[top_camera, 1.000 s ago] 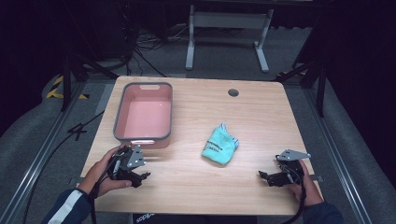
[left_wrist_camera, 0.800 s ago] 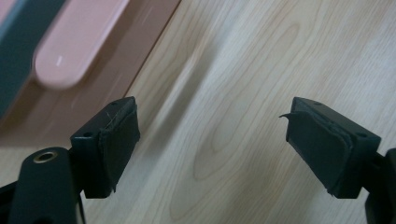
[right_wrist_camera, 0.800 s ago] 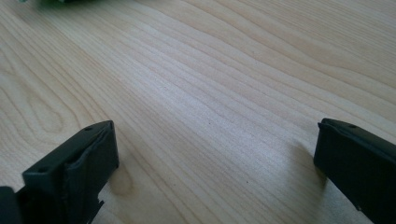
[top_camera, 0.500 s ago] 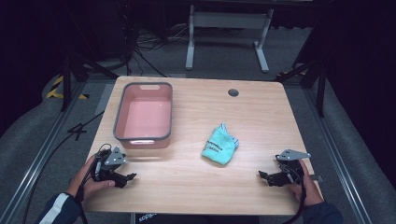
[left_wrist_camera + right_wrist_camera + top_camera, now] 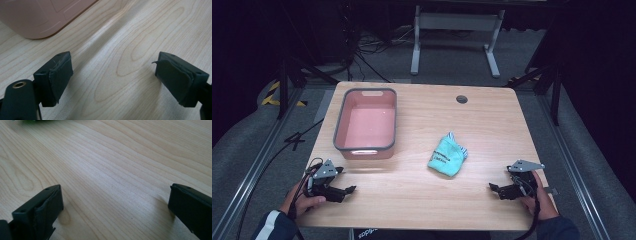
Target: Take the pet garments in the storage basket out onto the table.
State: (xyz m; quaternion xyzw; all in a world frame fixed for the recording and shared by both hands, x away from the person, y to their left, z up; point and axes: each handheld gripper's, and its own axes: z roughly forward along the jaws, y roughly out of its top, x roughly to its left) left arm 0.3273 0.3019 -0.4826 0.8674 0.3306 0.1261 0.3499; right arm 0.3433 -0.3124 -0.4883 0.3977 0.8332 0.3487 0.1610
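A pink tub (image 5: 364, 122) with a grey rim stands on the left half of the wooden table (image 5: 422, 200). Right of the middle lies a crumpled teal cloth (image 5: 448, 155). My left gripper (image 5: 345, 180) rests near the front left corner, below the tub, open with nothing between its jaws. In the left gripper view the left gripper (image 5: 113, 75) spans bare wood, and a corner of the tub (image 5: 37, 17) sits beyond it. My right gripper (image 5: 495, 190) lies near the front right corner, also open. The right gripper (image 5: 115, 205) frames bare wood, with a sliver of cloth (image 5: 31, 120) at the top edge.
A round cable hole (image 5: 461, 99) is in the table's back right part. A grey metal stand (image 5: 454, 35) is on the floor behind the table. Cables (image 5: 287, 142) trail off the left side.
My left gripper has slid left and slightly toward the front edge, away from the tub. The right gripper, the cloth and the tub have stayed put.
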